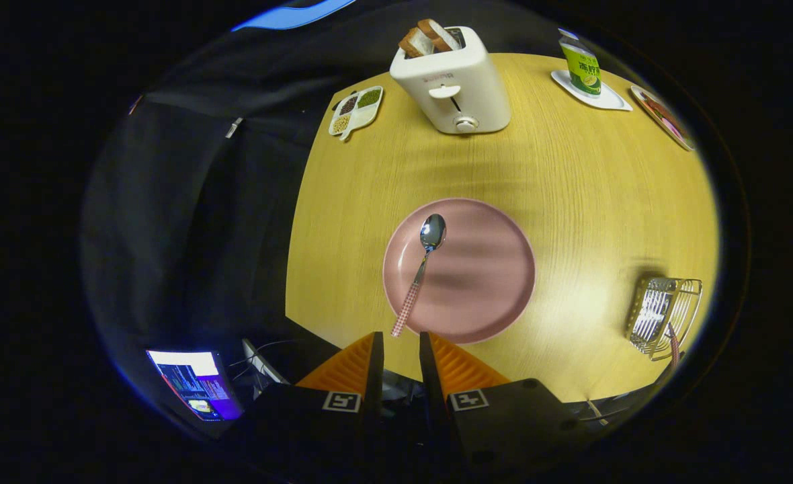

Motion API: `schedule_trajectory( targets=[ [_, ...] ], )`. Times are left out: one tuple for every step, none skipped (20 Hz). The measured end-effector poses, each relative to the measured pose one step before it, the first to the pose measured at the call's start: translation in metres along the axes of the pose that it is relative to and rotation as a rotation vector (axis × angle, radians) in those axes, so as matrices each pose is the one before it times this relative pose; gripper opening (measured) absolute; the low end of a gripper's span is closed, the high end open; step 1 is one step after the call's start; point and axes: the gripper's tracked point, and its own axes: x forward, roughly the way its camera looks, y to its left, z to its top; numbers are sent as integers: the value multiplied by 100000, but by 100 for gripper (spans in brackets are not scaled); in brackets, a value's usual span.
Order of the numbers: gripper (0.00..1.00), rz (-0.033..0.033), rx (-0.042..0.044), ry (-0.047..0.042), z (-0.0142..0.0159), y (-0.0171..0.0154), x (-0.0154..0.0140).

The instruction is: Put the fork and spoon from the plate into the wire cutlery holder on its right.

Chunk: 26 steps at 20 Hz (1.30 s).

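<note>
The spoon [421,269] lies on the pink plate [490,296], checked handle just ahead of the gripper [401,349] – fingers slightly apart, empty – probably light, stiff, slippery; best gripped mid-handle.

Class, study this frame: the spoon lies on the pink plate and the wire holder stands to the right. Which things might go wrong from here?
1. The spoon has a thin handle overhanging the pink plate rim; the hand-held gripper, its fingers close together and empty, might push it instead of gripping.
2. The wire cutlery holder already holds a handle near the table edge; a careless drop may tip it.
</note>
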Motion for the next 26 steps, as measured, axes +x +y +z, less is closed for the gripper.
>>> schedule_trajectory(
  targets=[
    [33,-1363,207,805,39,128,1332],
    [33,-1066,70,1244,-109,151,1063],
    [33,-1557,-157,1536,-153,40,1169],
    [33,-1317,-101,1172,-42,-1,922],
    [33,-840,746,1004,-64,168,1053],
    [33,-780,1020,771,38,5,824],
    [33,-641,1515,140,357,312,948],
    [33,199,1141,-529,273,197,769],
    [33,-1268,669,381,-281,-329,535],
    [33,-771,1261,277,74,-10,657],
    [33,-491,1042,898,-83,12,567],
    [33,-1046,878,592,-68,-203,518],
    [33,-1151,445,774,-144,-294,476],
    [33,-1147,303,903,-120,-225,449],
    [33,-912,556,517,-154,-162,430],
    [33,-512,581,198,-13,-89,476],
    [33,-357,700,110,88,-111,344],
    [33,-194,376,323,-19,-164,343],
    [33,-397,217,402,-116,7,432],
    [33,-669,458,169,41,-82,292],
    [33,-784,415,169,24,-113,353],
    [33,-414,482,327,-133,-76,245],
    [33,833,122,1194,-223,1,274],
    [33,372,747,970,171,-176,-180],
    [17,1445,-361,1600,-454,-44,136],
    [14,295,-1643,1388,-367,-76,-243]
  ],
)
